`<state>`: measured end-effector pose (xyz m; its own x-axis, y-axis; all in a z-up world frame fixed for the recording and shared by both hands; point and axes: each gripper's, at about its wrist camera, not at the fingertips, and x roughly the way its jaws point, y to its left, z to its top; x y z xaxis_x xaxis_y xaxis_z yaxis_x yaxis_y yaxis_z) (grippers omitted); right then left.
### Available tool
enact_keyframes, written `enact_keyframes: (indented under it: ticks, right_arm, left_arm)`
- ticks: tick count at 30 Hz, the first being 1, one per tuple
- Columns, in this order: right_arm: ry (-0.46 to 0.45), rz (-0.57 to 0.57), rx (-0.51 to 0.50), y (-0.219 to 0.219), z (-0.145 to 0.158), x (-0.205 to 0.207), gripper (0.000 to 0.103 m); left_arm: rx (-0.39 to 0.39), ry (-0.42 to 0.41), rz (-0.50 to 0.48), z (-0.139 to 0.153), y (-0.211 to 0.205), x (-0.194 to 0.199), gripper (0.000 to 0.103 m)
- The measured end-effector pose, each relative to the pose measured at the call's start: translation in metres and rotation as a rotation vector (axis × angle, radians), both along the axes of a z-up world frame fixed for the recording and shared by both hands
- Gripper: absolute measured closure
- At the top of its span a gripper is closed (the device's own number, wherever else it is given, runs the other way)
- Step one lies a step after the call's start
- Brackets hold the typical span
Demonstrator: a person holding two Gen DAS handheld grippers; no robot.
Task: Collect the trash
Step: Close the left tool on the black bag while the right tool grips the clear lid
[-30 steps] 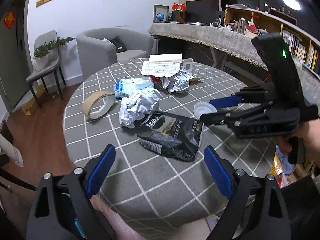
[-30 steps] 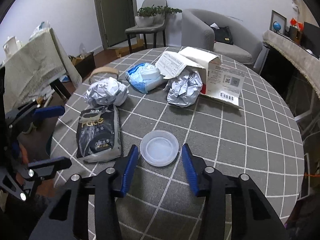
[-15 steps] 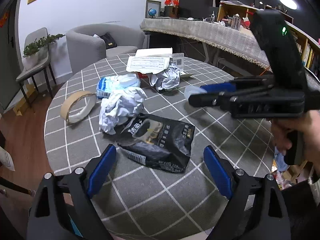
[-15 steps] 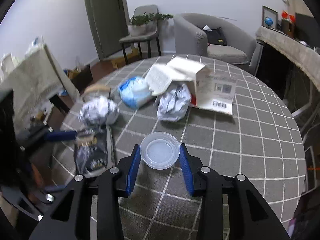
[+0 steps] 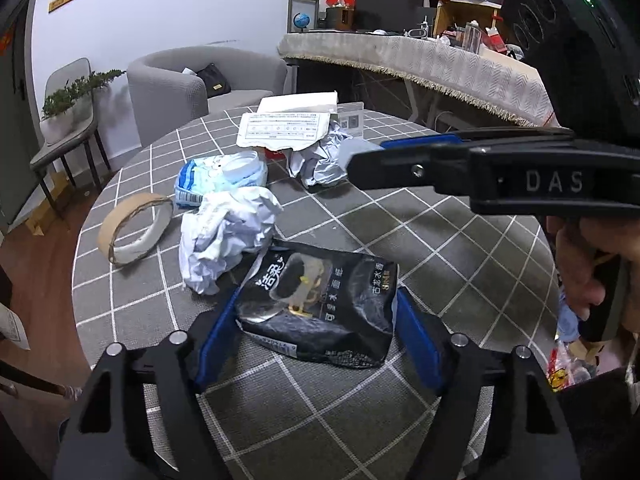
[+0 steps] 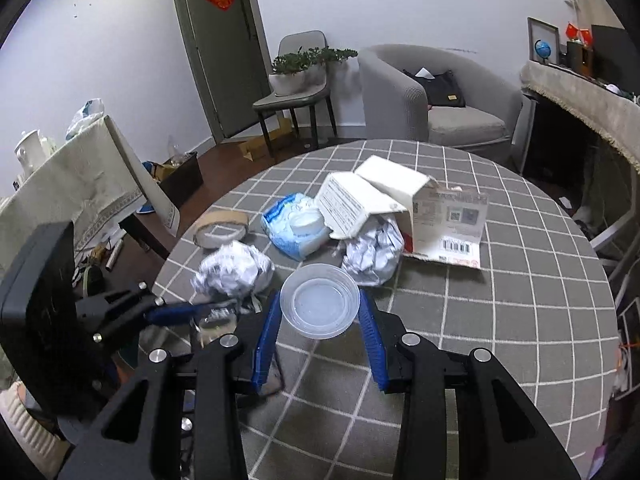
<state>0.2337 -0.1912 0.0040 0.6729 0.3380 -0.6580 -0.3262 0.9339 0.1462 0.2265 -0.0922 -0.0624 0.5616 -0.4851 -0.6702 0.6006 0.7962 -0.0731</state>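
A black tissue pack [image 5: 316, 304] lies on the round checked table [image 5: 440, 248]. My left gripper [image 5: 316, 320] straddles it. Its jaws are closing, and the blue pads stand right at the pack's two sides without visibly squeezing it. My right gripper [image 6: 320, 308] is shut on a clear plastic lid [image 6: 319, 306] and holds it above the table. In the left wrist view that gripper [image 5: 360, 160] crosses from the right, a hand [image 5: 588, 264] on its handle. Loose trash includes a crumpled paper ball [image 5: 228, 236], a second paper ball [image 6: 374, 256] and a blue wipes pack [image 5: 220, 178].
A tape roll [image 5: 134, 226] lies at the table's left edge. A torn white carton [image 6: 400, 200] lies at the far side. Beyond the table stand a grey armchair [image 6: 432, 96], a chair with a plant [image 6: 300, 76] and a long cloth-covered desk [image 5: 420, 60].
My left gripper has moved forward over the black pack and its jaws have narrowed around it. My right gripper has lifted the clear lid off the table.
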Motion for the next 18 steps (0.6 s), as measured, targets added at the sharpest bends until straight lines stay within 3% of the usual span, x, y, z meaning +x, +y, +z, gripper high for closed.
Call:
enact_keyframes:
  ticks: [13,18]
  right_arm:
    - [-0.034,0.005,0.027,0.014,0.014,0.002,0.063]
    - [-0.065,0.019,0.033,0.029,0.021,-0.002,0.063]
  left_arm:
    - [-0.197,0.095,-0.065,0.022,0.021,-0.019,0.028]
    - [-0.242,0.064,-0.042,0.036,0.043,-0.026,0.028]
